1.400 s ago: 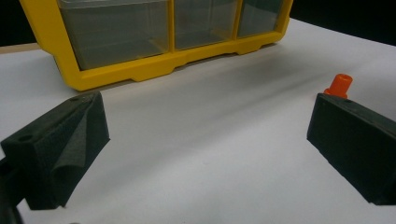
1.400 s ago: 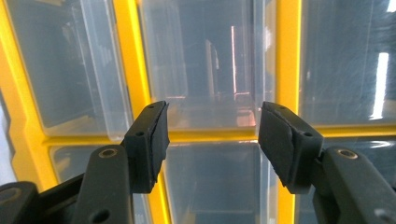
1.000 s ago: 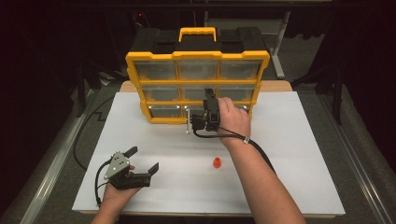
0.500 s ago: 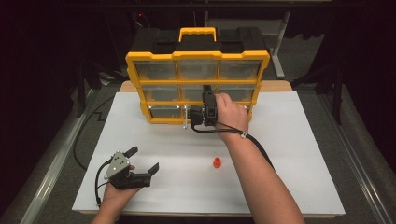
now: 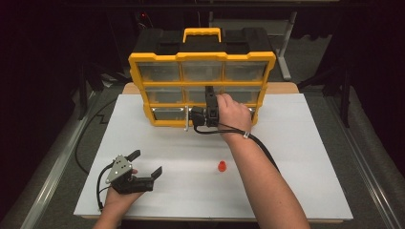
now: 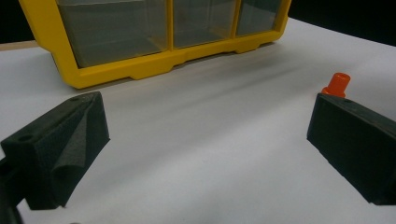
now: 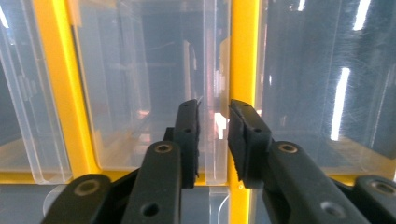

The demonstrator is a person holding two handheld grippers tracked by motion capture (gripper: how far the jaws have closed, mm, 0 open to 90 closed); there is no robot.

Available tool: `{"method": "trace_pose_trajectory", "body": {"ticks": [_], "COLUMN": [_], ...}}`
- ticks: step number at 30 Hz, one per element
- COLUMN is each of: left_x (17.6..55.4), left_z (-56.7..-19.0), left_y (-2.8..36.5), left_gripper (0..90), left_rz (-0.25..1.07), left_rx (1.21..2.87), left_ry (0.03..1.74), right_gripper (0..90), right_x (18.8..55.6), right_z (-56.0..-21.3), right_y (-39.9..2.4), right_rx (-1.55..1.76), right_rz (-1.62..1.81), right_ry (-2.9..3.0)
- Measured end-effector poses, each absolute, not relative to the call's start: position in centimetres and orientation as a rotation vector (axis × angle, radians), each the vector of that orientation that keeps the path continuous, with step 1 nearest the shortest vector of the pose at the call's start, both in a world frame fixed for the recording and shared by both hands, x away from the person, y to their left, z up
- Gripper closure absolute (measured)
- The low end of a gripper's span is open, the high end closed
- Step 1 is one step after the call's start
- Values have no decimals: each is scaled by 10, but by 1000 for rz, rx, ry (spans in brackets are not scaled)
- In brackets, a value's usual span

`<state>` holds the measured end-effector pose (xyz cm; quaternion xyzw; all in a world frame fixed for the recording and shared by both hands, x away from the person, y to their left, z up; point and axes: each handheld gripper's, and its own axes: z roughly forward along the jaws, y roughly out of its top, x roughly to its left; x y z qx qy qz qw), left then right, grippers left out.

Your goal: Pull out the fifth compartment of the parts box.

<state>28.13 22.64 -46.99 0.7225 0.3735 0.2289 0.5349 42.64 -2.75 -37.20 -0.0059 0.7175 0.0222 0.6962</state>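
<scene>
A yellow organiser [image 5: 203,59] with clear drawers stands at the back of the white table. My right gripper [image 5: 206,109] is turned on its side against its lower middle drawers. In the right gripper view its jaws [image 7: 213,116] have just been closing on a clear plastic drawer lip [image 7: 215,154] next to a yellow frame bar [image 7: 242,70], and the pads press on it. My left gripper [image 5: 147,162] rests open at the front left with nothing between its jaws [image 6: 208,112]. A small orange piece [image 5: 221,166] lies on the table, seen past the right jaw [image 6: 336,84].
The organiser's yellow base [image 6: 140,70] sits well ahead of the left gripper. A black cable [image 5: 260,145] trails from the right gripper along the forearm. The white table top [image 5: 305,157] ends in grey side rails, with dark floor beyond.
The right hand has edged slightly toward the organiser's face. The left gripper and the orange piece have stayed where they were.
</scene>
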Motion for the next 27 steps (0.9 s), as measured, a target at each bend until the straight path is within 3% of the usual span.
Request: {"method": "trace_pose_trajectory", "body": {"ticks": [27], "left_x": [282], "left_z": [-472], "left_y": [225], "left_gripper": [1], "left_rz": [533], "left_rx": [1721], "left_ry": [897], "right_gripper": [816], "right_x": [423], "right_z": [-372], "right_y": [-28], "right_rx": [-15], "right_rz": [48], "right_ry": [1587]}}
